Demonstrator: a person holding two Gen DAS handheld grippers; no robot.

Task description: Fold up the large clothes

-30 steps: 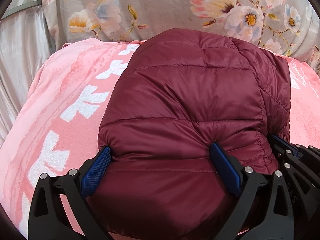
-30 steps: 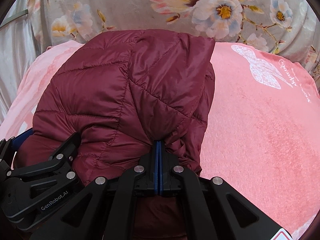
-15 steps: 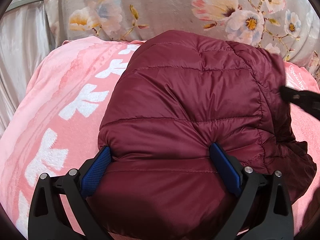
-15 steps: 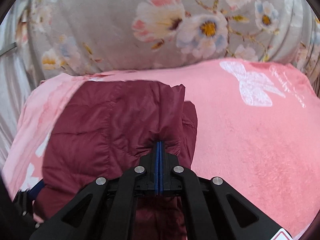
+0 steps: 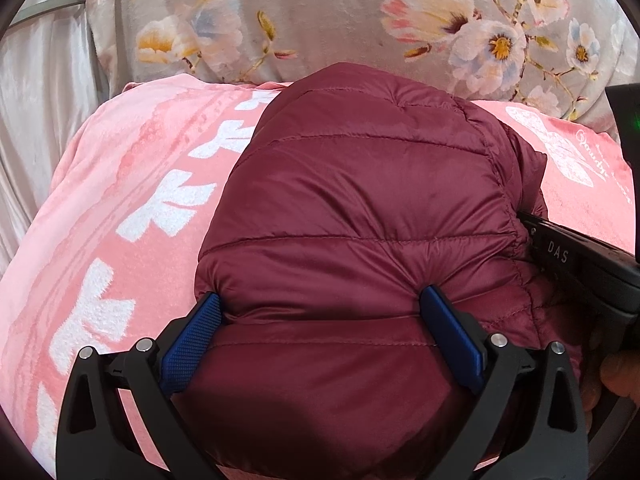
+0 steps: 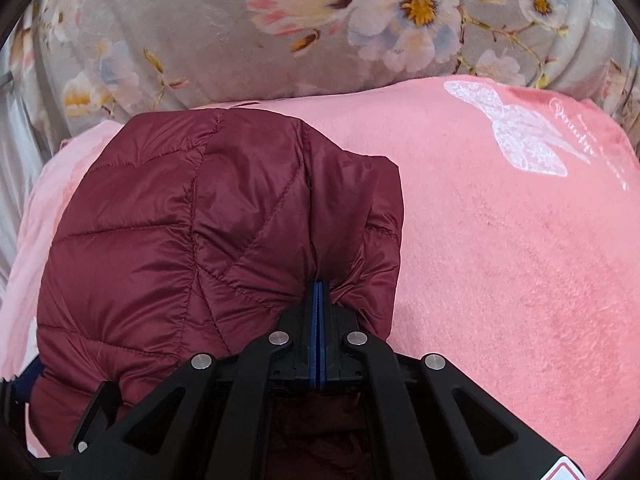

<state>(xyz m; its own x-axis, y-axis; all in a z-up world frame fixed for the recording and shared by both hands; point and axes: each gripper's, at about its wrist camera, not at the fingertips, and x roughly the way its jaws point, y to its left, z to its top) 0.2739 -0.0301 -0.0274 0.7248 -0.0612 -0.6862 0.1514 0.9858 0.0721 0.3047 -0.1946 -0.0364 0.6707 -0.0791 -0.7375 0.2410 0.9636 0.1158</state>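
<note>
Two grippers work one garment: a dark maroon quilted puffer jacket (image 5: 360, 216), bunched into a rounded mound on a pink plush blanket (image 5: 120, 208) with white fleecy lettering. The left gripper (image 5: 320, 336) has its blue-padded fingers (image 5: 188, 344) spread wide, straddling a thick fold of the jacket; the cloth bulges between them, and both pads seem to press into it, likely to pin the bundle down while the other side is handled. The right gripper (image 6: 318, 300) has its pads squeezed flat together on a pinch of the jacket's right edge, probably to draw that edge across. Its shell is glossy and slippery-looking, stitched into puffy channels that spring up. Behind lies a grey velvety cover with printed blossoms (image 6: 360, 32).
</note>
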